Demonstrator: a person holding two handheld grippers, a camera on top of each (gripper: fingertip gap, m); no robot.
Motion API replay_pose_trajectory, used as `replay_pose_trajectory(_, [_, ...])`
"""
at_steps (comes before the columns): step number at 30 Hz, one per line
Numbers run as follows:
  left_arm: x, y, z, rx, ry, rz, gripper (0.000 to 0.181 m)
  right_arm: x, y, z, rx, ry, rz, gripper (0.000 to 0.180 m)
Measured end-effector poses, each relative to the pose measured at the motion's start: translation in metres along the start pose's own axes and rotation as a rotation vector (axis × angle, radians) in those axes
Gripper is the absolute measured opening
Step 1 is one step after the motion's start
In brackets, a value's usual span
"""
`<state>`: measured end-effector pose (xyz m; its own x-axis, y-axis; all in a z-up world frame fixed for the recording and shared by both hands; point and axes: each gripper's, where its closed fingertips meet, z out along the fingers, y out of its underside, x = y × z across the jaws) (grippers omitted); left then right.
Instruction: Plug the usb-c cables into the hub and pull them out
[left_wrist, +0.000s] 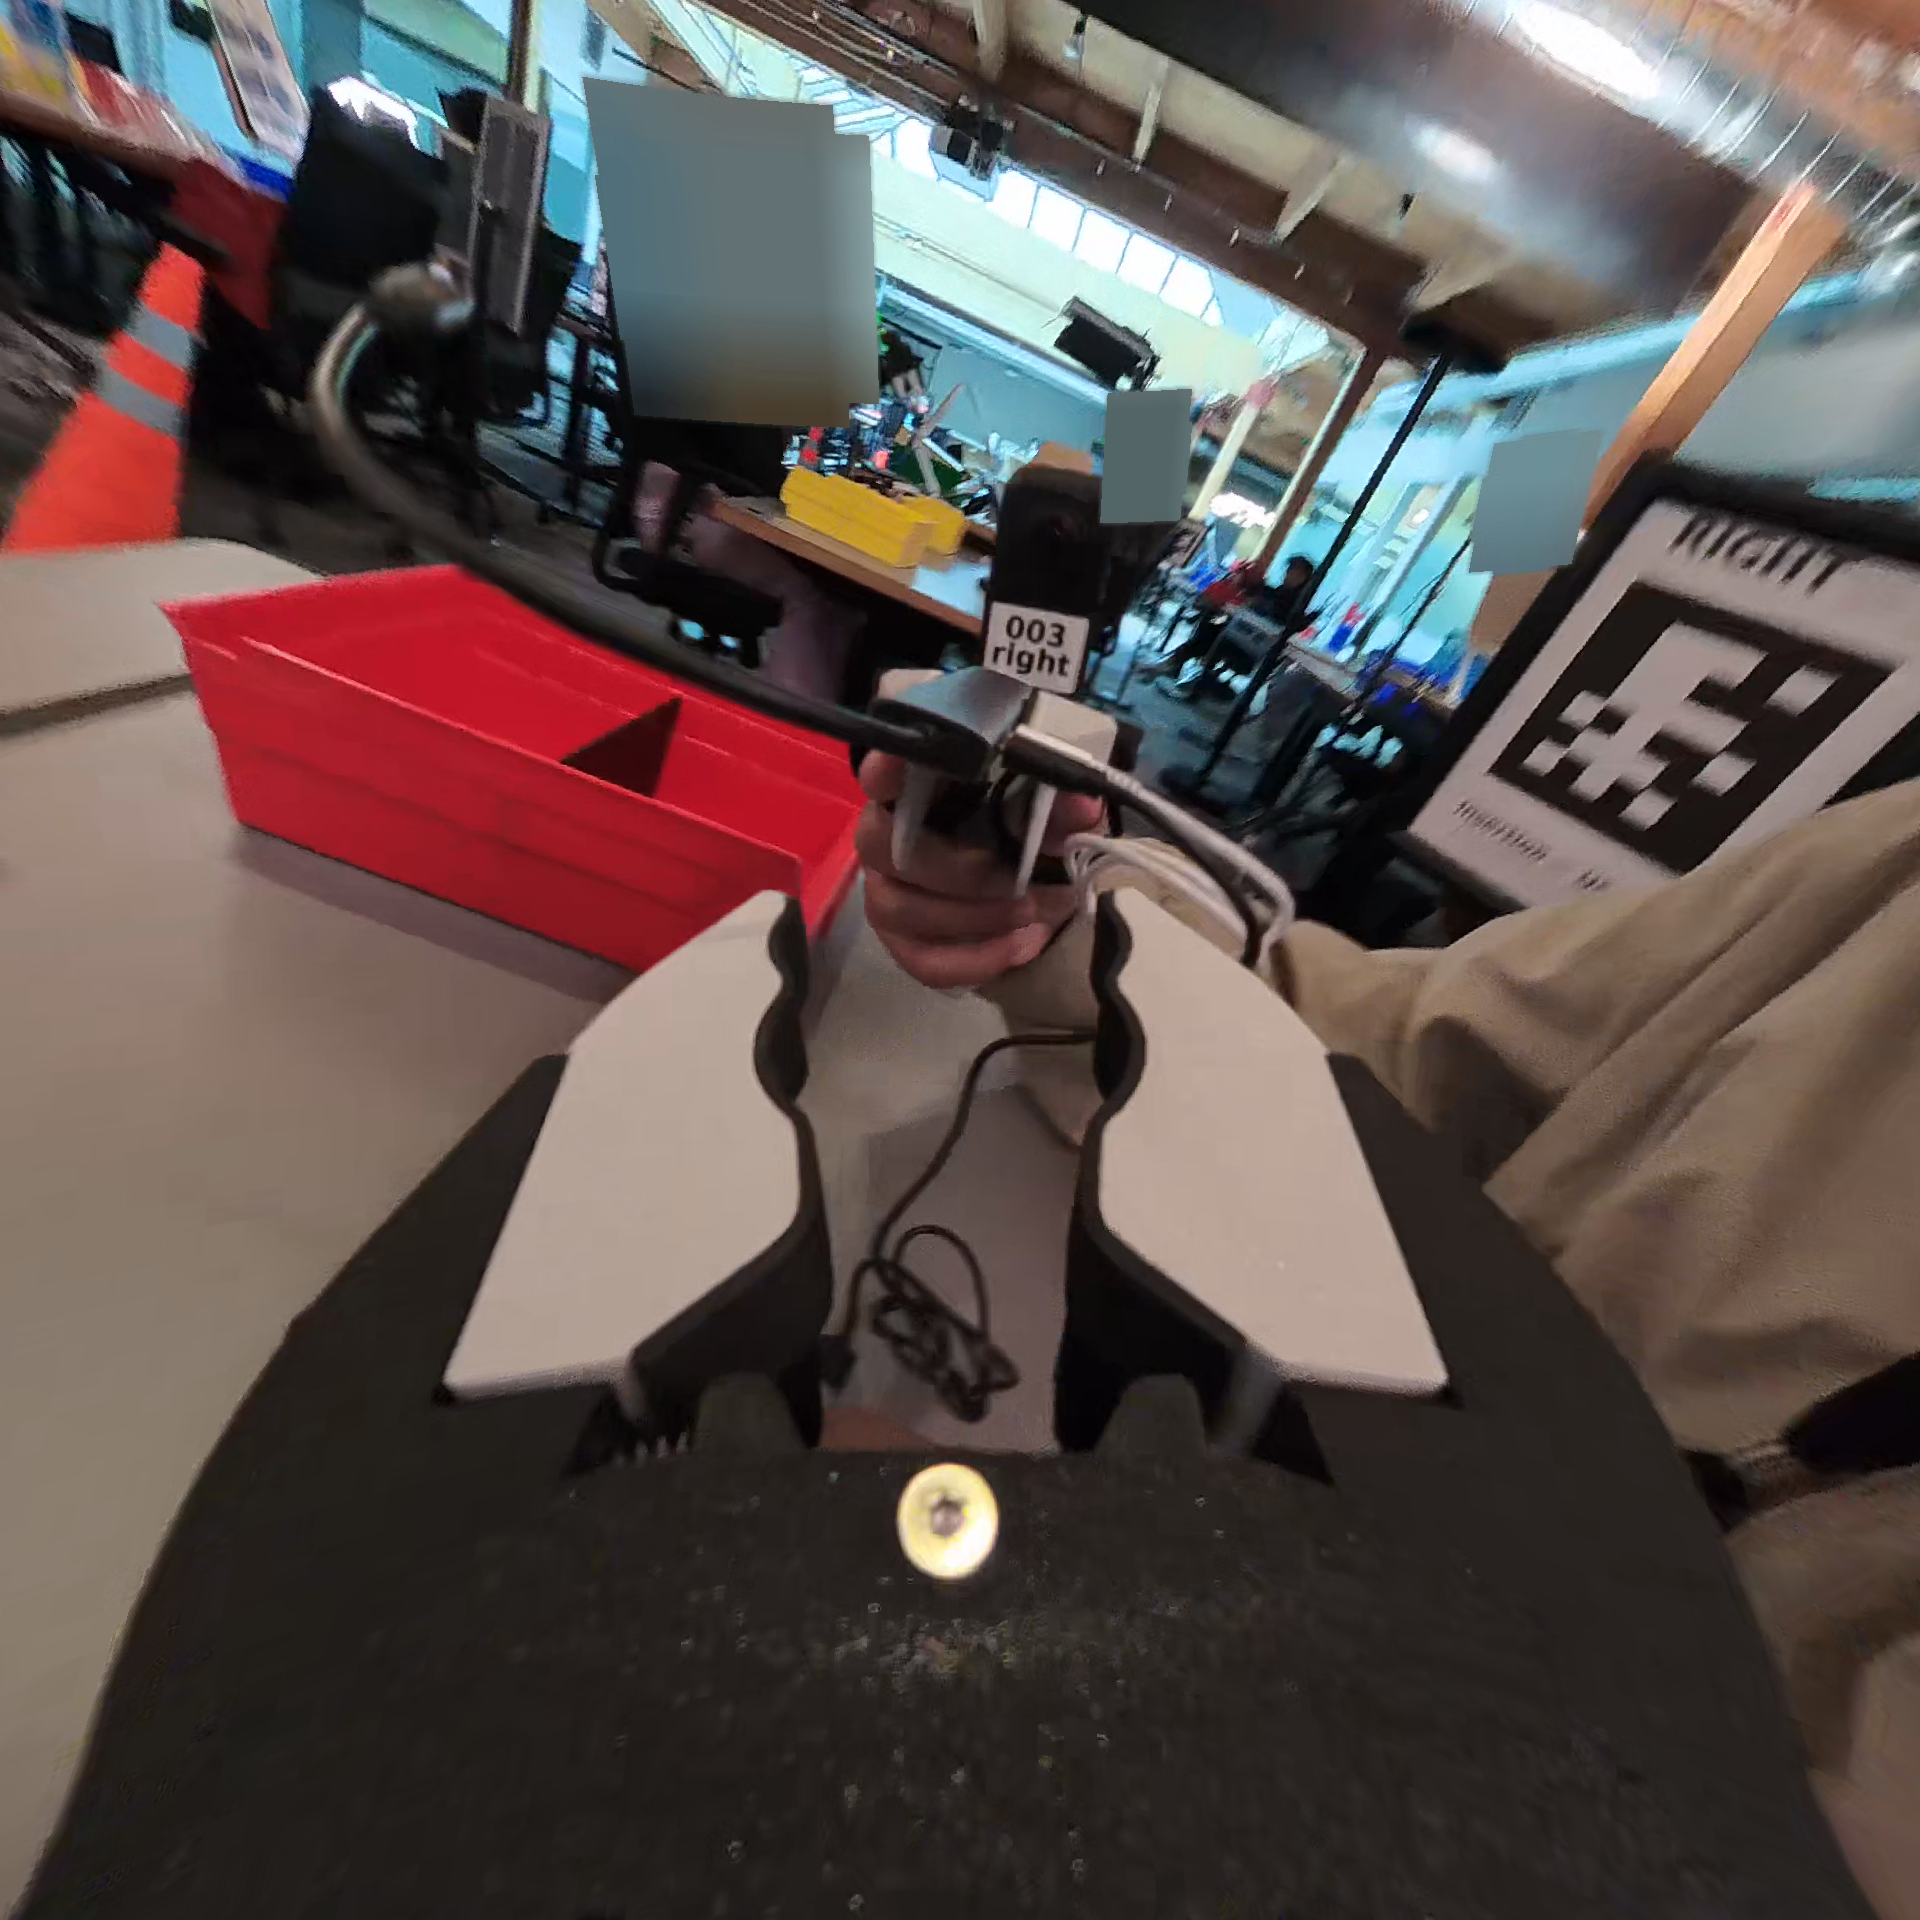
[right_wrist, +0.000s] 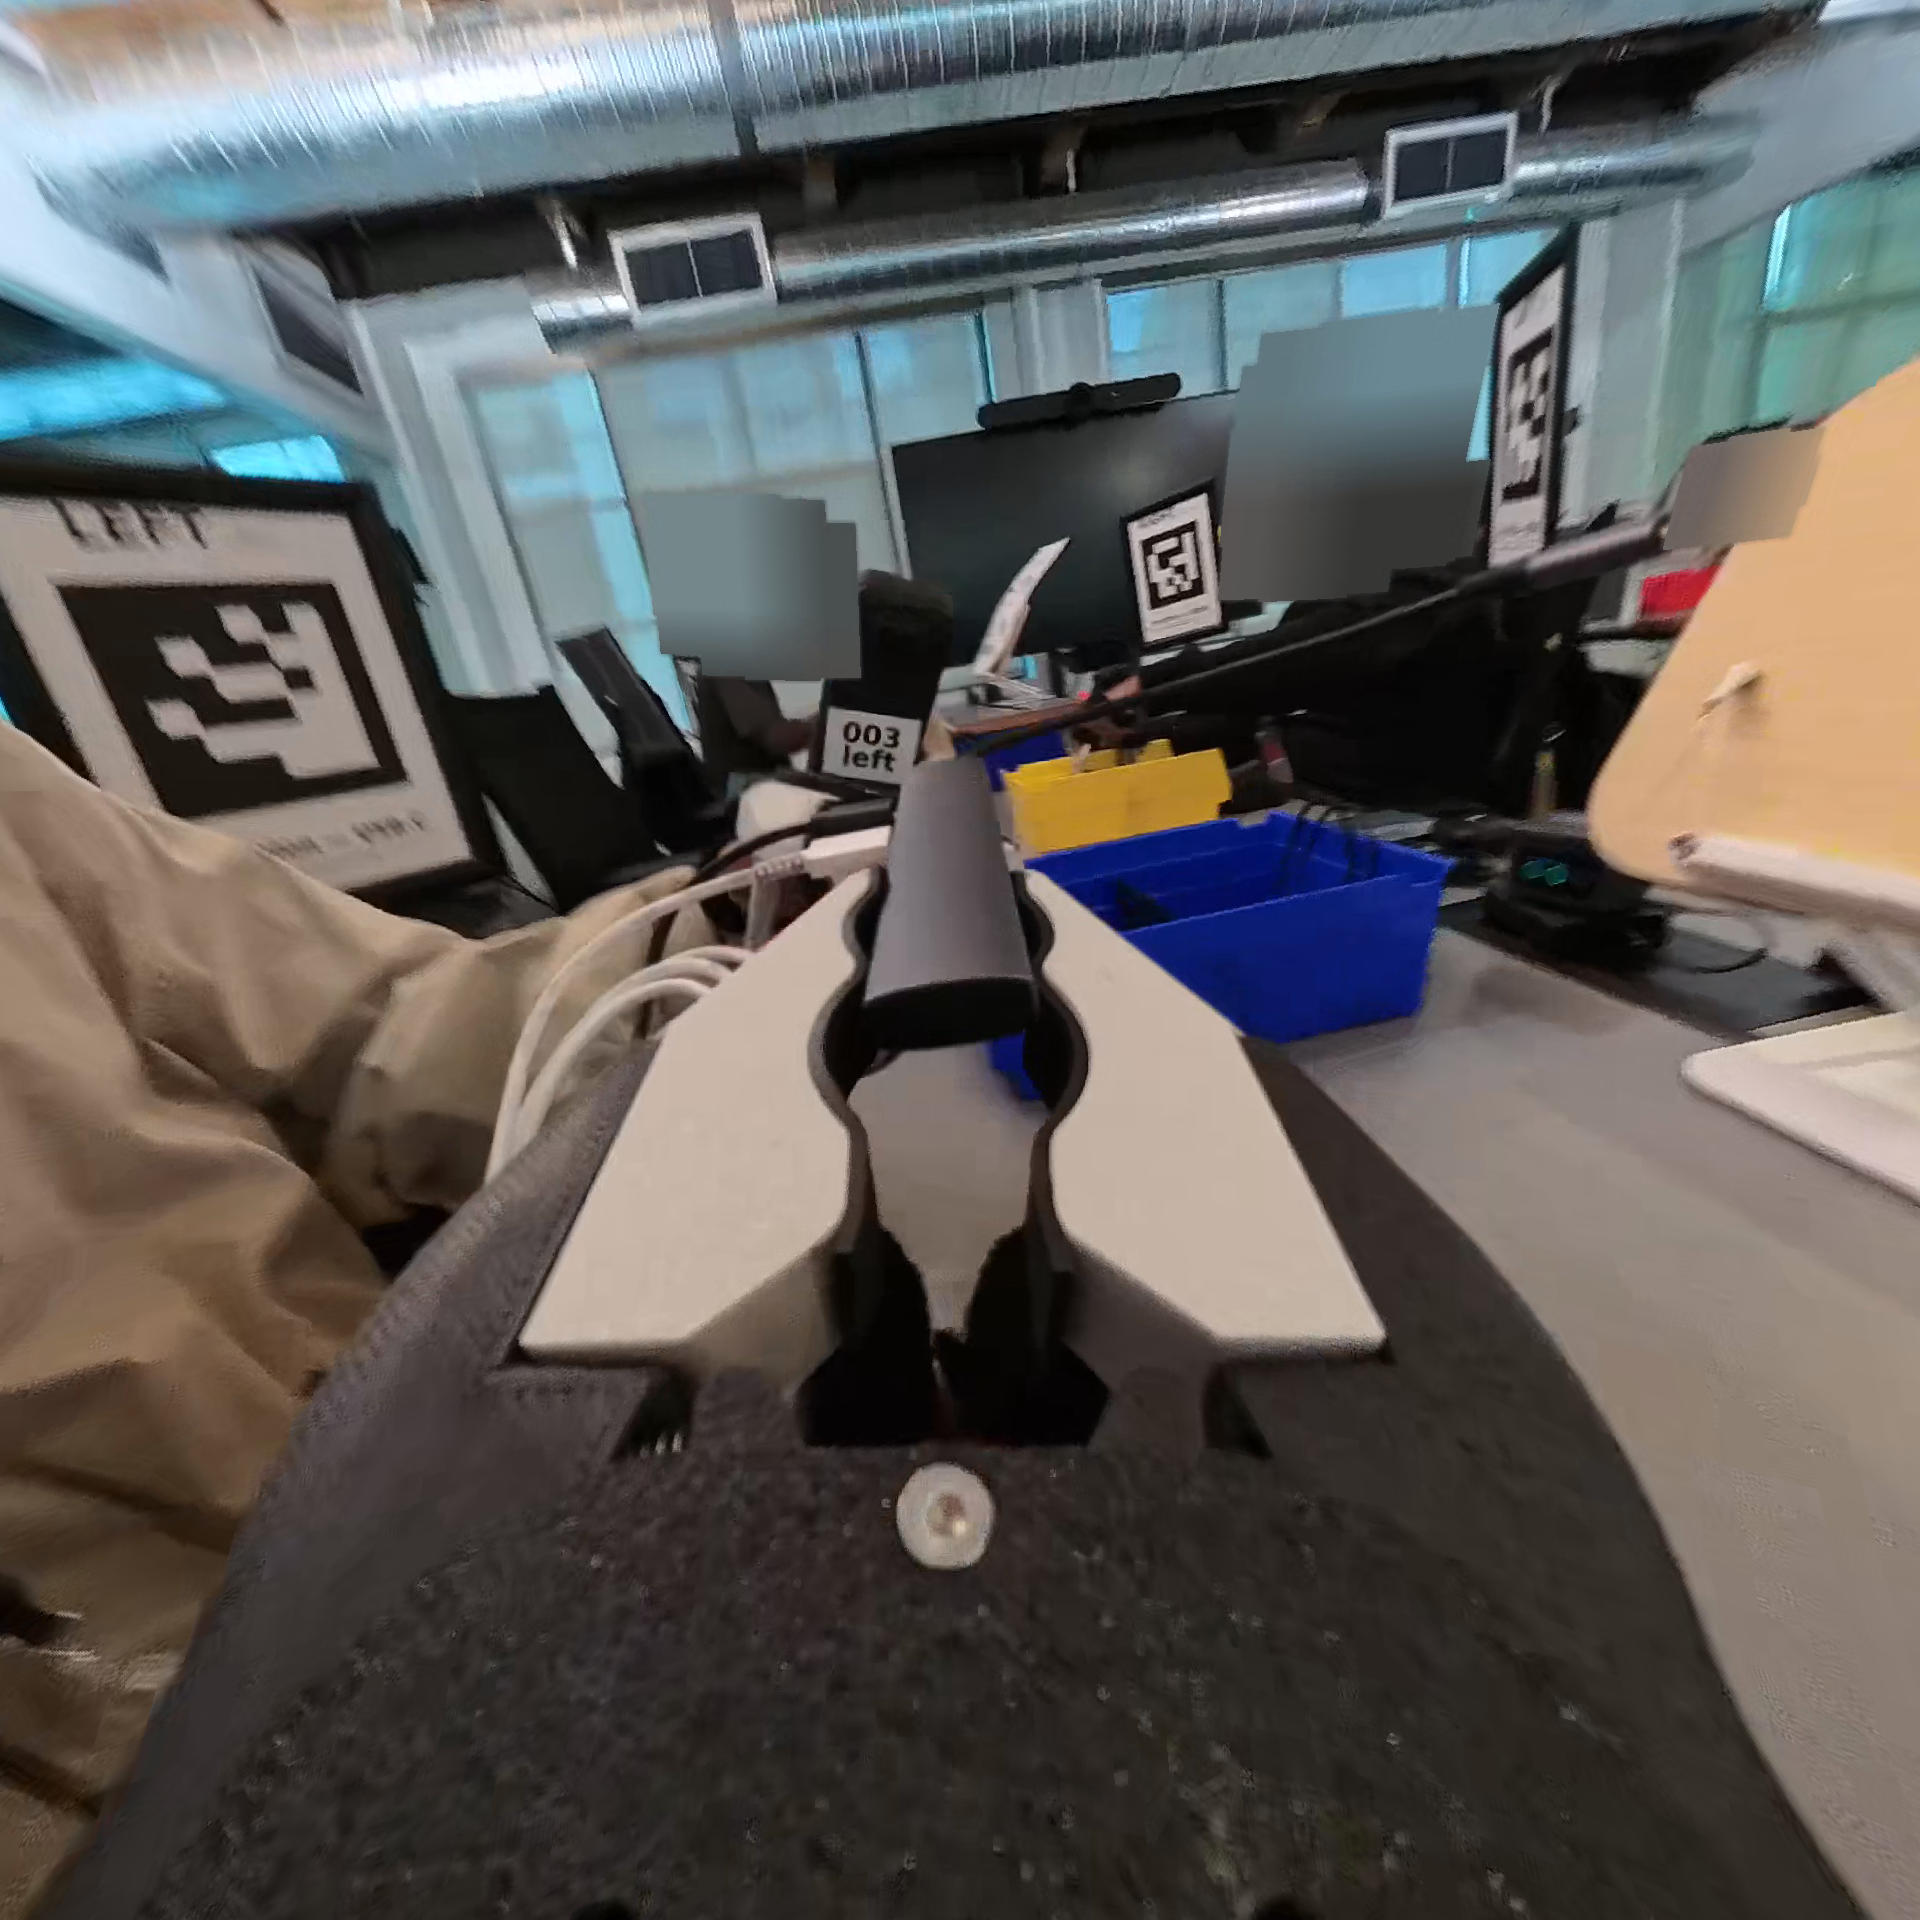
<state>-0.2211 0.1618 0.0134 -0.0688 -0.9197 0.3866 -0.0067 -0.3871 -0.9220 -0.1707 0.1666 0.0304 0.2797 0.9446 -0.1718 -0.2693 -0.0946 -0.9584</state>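
Hub (right_wrist: 951, 904): clamped in right tongs (right_wrist: 951, 935), held aloft so ports face the left.
Left tongs (left_wrist: 951, 997): wide, empty, above black cable (left_wrist: 925, 1299) on tabletop (left_wrist: 260, 1039).

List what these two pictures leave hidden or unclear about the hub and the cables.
- Hub ports: in the right wrist view its far end points away, hidden by its own body.
- How many cables are plugged in: in the left wrist view the hub is small and blurred.
- White cables: their far ends run behind the right hand-held gripper and the sleeve.
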Motion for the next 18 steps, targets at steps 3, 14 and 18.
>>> replay_pose_trajectory(3, [0.005,0.003,0.003,-0.013,-0.013,0.102,0.049,-0.003,0.006,0.001,0.010,-0.080,0.146,0.022])
replay_pose_trajectory(14, [0.010,0.010,0.008,-0.032,-0.015,0.171,0.031,-0.013,0.029,0.006,-0.046,-0.187,0.286,0.022])
replay_pose_trajectory(18, [0.003,0.010,0.011,0.004,-0.035,0.144,0.023,-0.008,0.031,0.003,-0.045,-0.174,0.303,0.022])
